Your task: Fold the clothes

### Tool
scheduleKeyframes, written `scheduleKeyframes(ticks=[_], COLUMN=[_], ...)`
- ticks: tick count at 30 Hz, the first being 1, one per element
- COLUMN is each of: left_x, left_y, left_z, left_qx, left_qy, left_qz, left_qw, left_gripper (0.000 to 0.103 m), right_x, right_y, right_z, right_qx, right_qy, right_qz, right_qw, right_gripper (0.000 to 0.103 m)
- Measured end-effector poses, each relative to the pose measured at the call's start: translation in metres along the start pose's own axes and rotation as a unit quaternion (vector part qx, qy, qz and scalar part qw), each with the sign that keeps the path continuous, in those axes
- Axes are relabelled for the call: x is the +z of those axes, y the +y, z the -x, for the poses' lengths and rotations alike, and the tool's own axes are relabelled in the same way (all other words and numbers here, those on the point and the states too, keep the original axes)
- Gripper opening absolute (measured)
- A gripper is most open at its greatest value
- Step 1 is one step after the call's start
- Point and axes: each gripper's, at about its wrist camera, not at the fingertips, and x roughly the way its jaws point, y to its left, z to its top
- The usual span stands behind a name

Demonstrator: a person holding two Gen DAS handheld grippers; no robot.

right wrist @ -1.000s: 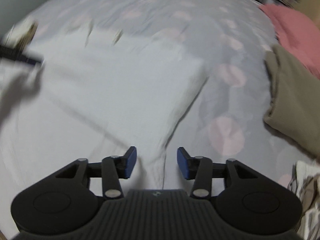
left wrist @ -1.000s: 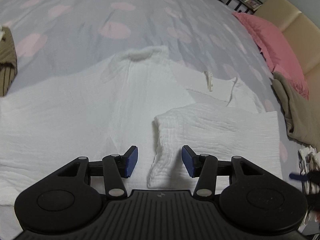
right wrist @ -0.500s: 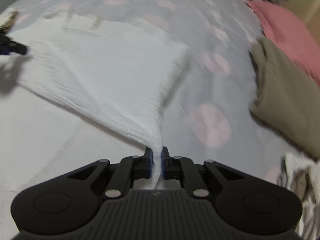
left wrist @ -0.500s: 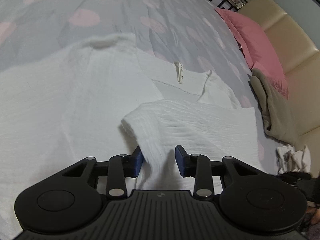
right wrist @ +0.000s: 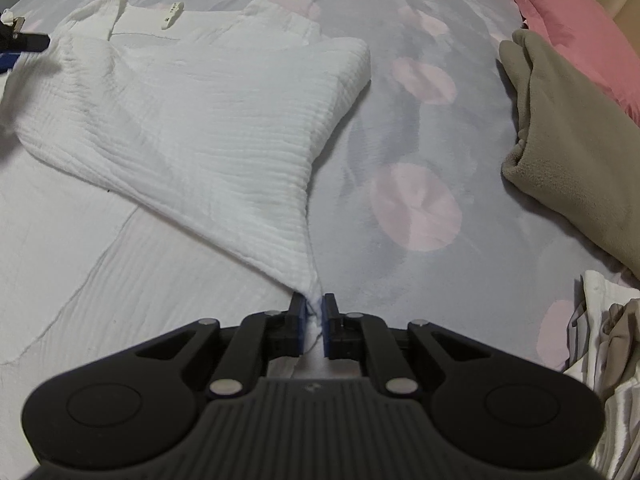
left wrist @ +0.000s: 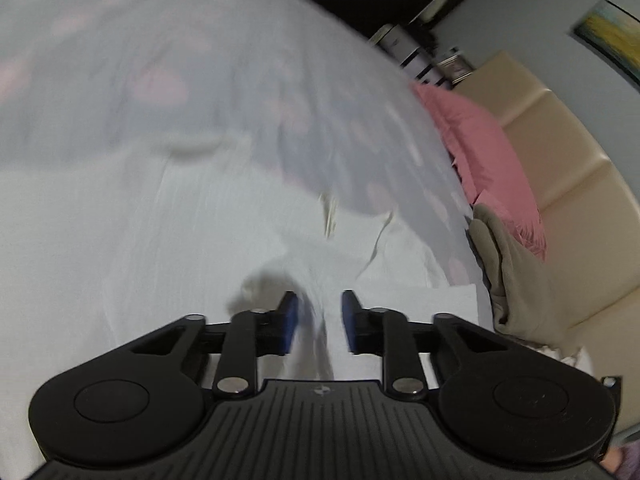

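Note:
A white crinkled garment (right wrist: pixel 192 120) lies spread on the bed, with one part folded over the rest. My right gripper (right wrist: pixel 314 320) is shut on a corner of that folded part and lifts it off the bed. In the blurred left wrist view the same white garment (left wrist: pixel 120 232) fills the lower left. My left gripper (left wrist: pixel 318 320) has its pads partly apart with a ridge of the white cloth between them; I cannot tell whether they pinch it. The left gripper's tip also shows at the far left of the right wrist view (right wrist: pixel 20 44).
The bed sheet (right wrist: pixel 400 80) is grey-blue with pink dots. A folded tan fleece (right wrist: pixel 568 132) lies at the right, a pink pillow (right wrist: pixel 568 12) behind it. A pile of light clothes (right wrist: pixel 600 340) sits at the lower right. A beige headboard (left wrist: pixel 560 160) stands at the right.
My right gripper has closed on the fold's corner and raised it. My left gripper has narrowed around the cloth's other end and moved with it; its view is now blurred.

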Motion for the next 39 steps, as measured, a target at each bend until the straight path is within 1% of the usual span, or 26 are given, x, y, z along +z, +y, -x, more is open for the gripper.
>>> scheduleKeyframes(ticks=[1, 2, 5, 8, 9, 10, 11, 13, 14, 15, 17, 18, 19, 21, 23, 25, 26, 27, 30, 31, 33, 37, 39], left_x=[0.001, 0.002, 0.004, 0.000, -0.001, -0.003, -0.003, -0.007, -0.010, -0.013, -0.022, -0.027, -0.032, -0.040, -0.044, -0.046, -0.046, -0.046, -0.049, -0.050, -0.050, -0.049, -0.049], left_y=[-0.002, -0.002, 0.003, 0.004, 0.003, 0.002, 0.002, -0.001, -0.004, -0.008, -0.016, -0.020, -0.022, -0.024, -0.023, -0.021, -0.020, -0.020, -0.021, -0.020, -0.018, -0.016, -0.016], left_z=[0.005, 0.007, 0.006, 0.002, 0.001, 0.001, 0.002, 0.006, 0.009, 0.011, 0.012, 0.012, 0.012, 0.011, 0.009, 0.007, 0.005, 0.004, -0.001, -0.002, -0.004, -0.007, -0.008], left_qx=[0.004, 0.012, 0.051, 0.103, 0.116, 0.121, 0.122, 0.113, 0.109, 0.104, 0.100, 0.098, 0.097, 0.097, 0.102, 0.105, 0.104, 0.103, 0.112, 0.112, 0.111, 0.110, 0.110], left_qy=[-0.013, -0.013, 0.022, 0.036, 0.039, 0.039, 0.039, 0.048, 0.054, 0.062, 0.078, 0.087, 0.095, 0.108, 0.112, 0.114, 0.115, 0.118, 0.125, 0.127, 0.129, 0.133, 0.135], left_qz=[-0.010, -0.013, -0.011, -0.045, -0.053, -0.058, -0.061, -0.064, -0.068, -0.075, -0.092, -0.100, -0.107, -0.114, -0.114, -0.110, -0.108, -0.109, -0.122, -0.124, -0.123, -0.116, -0.118], left_qw=[0.9999, 0.9998, 0.9984, 0.9930, 0.9911, 0.9903, 0.9899, 0.9903, 0.9902, 0.9898, 0.9877, 0.9863, 0.9849, 0.9828, 0.9818, 0.9819, 0.9819, 0.9816, 0.9783, 0.9777, 0.9777, 0.9781, 0.9776], left_gripper=[0.017, 0.017, 0.017, 0.017, 0.017, 0.017, 0.017, 0.022, 0.028, 0.037, 0.045, 0.045, 0.045, 0.045, 0.044, 0.042, 0.039, 0.032, 0.024, 0.022, 0.022, 0.022, 0.022], right_x=[0.000, 0.001, 0.002, 0.003, 0.004, 0.004, 0.003, 0.003, 0.003, 0.003, 0.003, 0.004, 0.004, 0.007, 0.012, 0.020, 0.025, 0.029, 0.042, 0.045, 0.051, 0.065, 0.072], right_y=[0.000, 0.000, 0.001, 0.001, 0.001, 0.001, 0.000, 0.001, 0.001, 0.000, -0.001, -0.001, -0.002, -0.003, -0.007, -0.013, -0.017, -0.021, -0.034, -0.037, -0.044, -0.047, -0.048], right_z=[0.000, 0.000, 0.000, 0.001, 0.001, 0.000, 0.000, 0.001, 0.002, 0.002, 0.006, 0.009, 0.013, 0.024, 0.036, 0.044, 0.046, 0.046, 0.038, 0.034, 0.021, -0.002, -0.014], right_qx=[0.000, 0.000, 0.000, -0.001, -0.001, -0.001, -0.001, -0.001, -0.001, 0.001, 0.010, 0.018, 0.026, 0.044, 0.061, 0.063, 0.062, 0.061, 0.064, 0.068, 0.078, 0.089, 0.089], right_qy=[0.000, 0.001, 0.002, 0.002, 0.003, 0.003, 0.004, 0.005, 0.006, 0.005, 0.002, -0.001, -0.003, -0.017, -0.040, -0.066, -0.075, -0.083, -0.098, -0.101, -0.106, -0.112, -0.103], right_qz=[0.000, 0.000, 0.000, 0.001, 0.002, 0.002, 0.002, 0.003, 0.004, 0.007, 0.012, 0.014, 0.015, 0.011, -0.002, -0.029, -0.044, -0.060, -0.115, -0.132, -0.167, -0.212, -0.230], right_qw=[1.000, 1.000, 1.000, 1.000, 1.000, 1.000, 1.000, 1.000, 1.000, 1.000, 1.000, 1.000, 1.000, 0.999, 0.997, 0.995, 0.994, 0.993, 0.987, 0.984, 0.977, 0.967, 0.964], right_gripper=[0.010, 0.010, 0.010, 0.010, 0.010, 0.011, 0.011, 0.011, 0.011, 0.012, 0.020, 0.031, 0.035, 0.035, 0.035, 0.035, 0.035, 0.035, 0.034, 0.034, 0.034, 0.034, 0.034])
